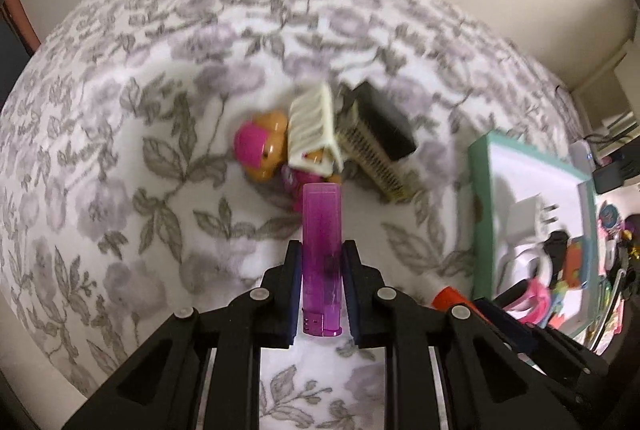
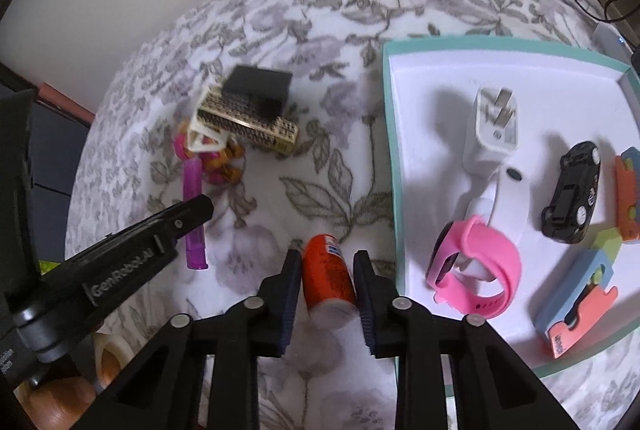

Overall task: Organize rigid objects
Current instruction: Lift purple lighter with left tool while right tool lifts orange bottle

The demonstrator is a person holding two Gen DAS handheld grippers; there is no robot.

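The left gripper (image 1: 322, 262) pointed steeply down over the flower-printed bedspread (image 1: 120, 158), its jaws clamped narrow on a translucent purple plastic lighter (image 1: 322, 254), and the lighter was up off the cloth. Its long axis ran straight ahead along the fingers, the flat base end farthest from the camera, toward a small heap: a pink-and-orange toy figure (image 1: 260, 146), a cream slatted plastic piece (image 1: 312, 126) and a black-and-gold box (image 1: 380, 138). The right gripper (image 2: 327, 282) tipped down as well, jaws drawn in around a small orange bottle with a printed label (image 2: 326, 270) that lay on the bedspread, pointing ahead; whether the pads actually pressed it was hard to tell. Just to its right sat the teal-rimmed white tray (image 2: 390, 150), holding a white plug charger (image 2: 494, 126), a pink watch strap (image 2: 480, 270) and a black toy car (image 2: 572, 202). The figure was mostly buried under the heap, and the left view was smeared with blur.
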